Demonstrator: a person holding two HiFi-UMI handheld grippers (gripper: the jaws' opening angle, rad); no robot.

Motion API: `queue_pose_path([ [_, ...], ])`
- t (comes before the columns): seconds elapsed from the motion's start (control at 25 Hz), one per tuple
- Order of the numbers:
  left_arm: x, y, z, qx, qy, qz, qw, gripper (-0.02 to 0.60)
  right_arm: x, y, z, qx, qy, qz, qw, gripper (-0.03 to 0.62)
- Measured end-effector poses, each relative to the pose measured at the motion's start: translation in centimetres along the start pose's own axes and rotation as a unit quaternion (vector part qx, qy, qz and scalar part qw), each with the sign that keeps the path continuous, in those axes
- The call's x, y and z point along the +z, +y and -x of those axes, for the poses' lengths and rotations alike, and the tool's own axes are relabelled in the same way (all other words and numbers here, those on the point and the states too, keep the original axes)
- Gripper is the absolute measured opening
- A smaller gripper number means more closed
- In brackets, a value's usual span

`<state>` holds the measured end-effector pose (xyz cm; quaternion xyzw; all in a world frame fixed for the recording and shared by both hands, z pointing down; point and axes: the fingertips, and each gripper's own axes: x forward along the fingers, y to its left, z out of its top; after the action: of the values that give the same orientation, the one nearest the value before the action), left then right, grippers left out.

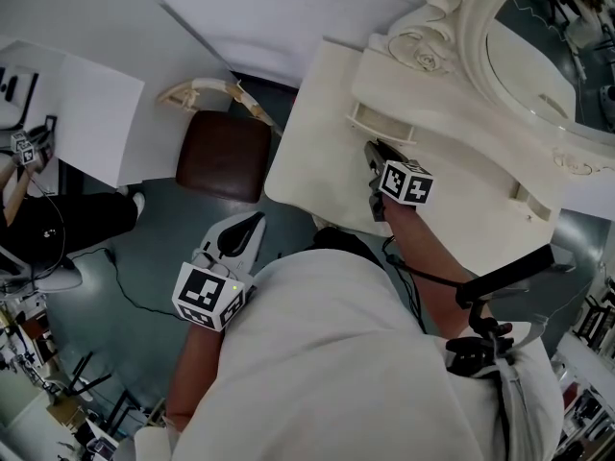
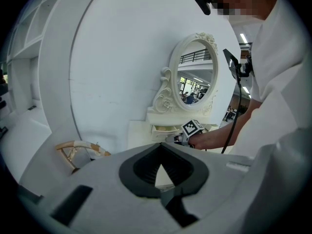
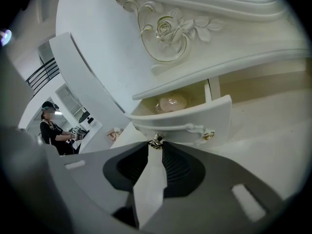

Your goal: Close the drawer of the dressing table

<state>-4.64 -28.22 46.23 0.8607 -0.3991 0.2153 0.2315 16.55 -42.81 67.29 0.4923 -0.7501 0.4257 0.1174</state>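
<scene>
Grey-green floor point(image 1: 125, 286) fills the lower left of the head view, with a brown stool point(image 1: 223, 154) above it and the cream dressing table point(image 1: 307, 142) running to the carved mirror point(image 1: 538, 46) at the upper right. The drawer point(image 3: 190, 123) stands pulled out at the centre of the right gripper view, a pale rounded object point(image 3: 171, 103) lying inside it. The right gripper point(image 1: 375, 161) has its jaws drawn nearly together, and their tips appear to pinch the small metal knob point(image 3: 156, 141) on the drawer front. The left gripper point(image 2: 160, 149) hangs low beside the person with its jaws pressed together on nothing, well apart from the table.

The step in hand looks like the closing push. It is best driven straight along the drawer's run, not sideways, so the front goes in square — and slowly near the end, so the contents do not jolt.
</scene>
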Motion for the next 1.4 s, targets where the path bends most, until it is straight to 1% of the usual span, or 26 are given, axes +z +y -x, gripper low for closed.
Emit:
queue_pose_path([
  [0.48, 0.8, 0.7, -0.7, 0.007, 0.003, -0.004, 1.0000, 0.003, 2.2, -1.0, -1.4, -0.001, -0.006, 0.008, 1.000, 0.084],
  [0.84, 0.7, 1.2, -1.4, 0.012, 0.007, 0.002, 0.9999, 0.003, 3.6, -2.2, -2.8, -0.004, -0.010, 0.014, 1.000, 0.083],
  [1.08, 0.8, 1.3, -1.2, 0.015, 0.008, 0.000, 0.9999, 0.003, 4.6, -2.3, -3.0, -0.006, -0.017, 0.021, 1.000, 0.084],
  [1.4, 1.0, 1.3, -0.9, 0.015, 0.004, 0.007, 0.9999, 0.003, 5.3, -2.6, -3.2, -0.010, -0.018, 0.034, 0.999, 0.086],
])
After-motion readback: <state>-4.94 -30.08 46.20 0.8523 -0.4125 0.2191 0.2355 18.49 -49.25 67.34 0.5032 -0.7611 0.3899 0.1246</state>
